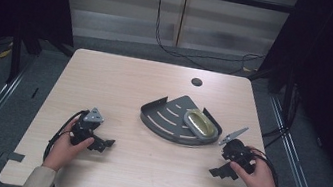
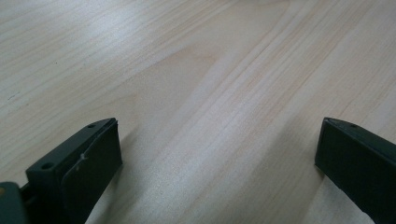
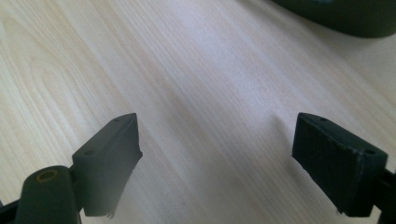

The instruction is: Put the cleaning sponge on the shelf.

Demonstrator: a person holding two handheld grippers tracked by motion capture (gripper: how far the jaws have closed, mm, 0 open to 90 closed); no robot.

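A yellow-green sponge (image 1: 200,123) is lying in a dark fan-shaped slotted rack (image 1: 163,115) right of the table's (image 1: 121,81) centre, while the left gripper (image 1: 107,143) and right gripper (image 1: 221,171) are resting nearer, jaws spread, empty.

We can't make out any writing, brand marks or numbers anywhere, not on the surface (image 1: 120,86) or anything sitting on it.
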